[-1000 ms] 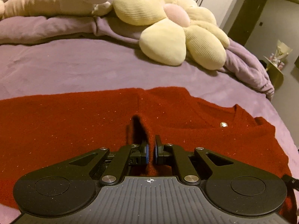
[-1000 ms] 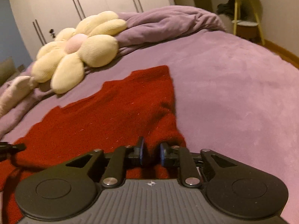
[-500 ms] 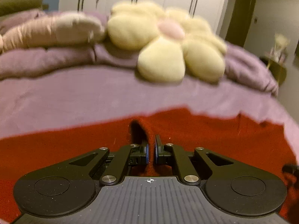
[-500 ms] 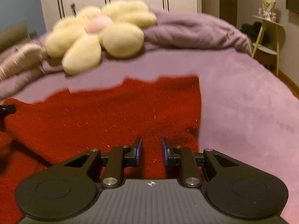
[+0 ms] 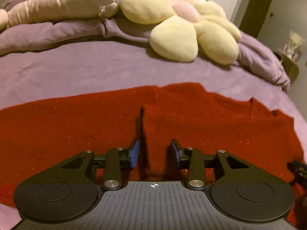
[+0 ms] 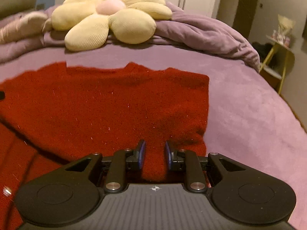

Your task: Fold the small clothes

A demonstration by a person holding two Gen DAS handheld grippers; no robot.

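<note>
A red knitted garment [image 5: 211, 122] lies spread on the purple bed cover [image 5: 76, 71]. A raised ridge of the red fabric stands between the fingers of my left gripper [image 5: 154, 154], which is open and not clamping it. In the right wrist view the garment [image 6: 96, 105] lies flat with its right edge folded over. My right gripper [image 6: 154, 156] is open, low over the garment's near right part, with red fabric between the fingers.
A cream flower-shaped cushion [image 5: 184, 21] and a pink pillow [image 5: 57, 5] lie on a bunched purple blanket [image 6: 207, 32] at the far side of the bed. A small yellow side table [image 6: 278, 57] stands right of the bed. Wardrobe doors are behind.
Both grippers have opened and let go of the red fabric. The fold they carried now lies on the garment. The views tilted up and then back down.
</note>
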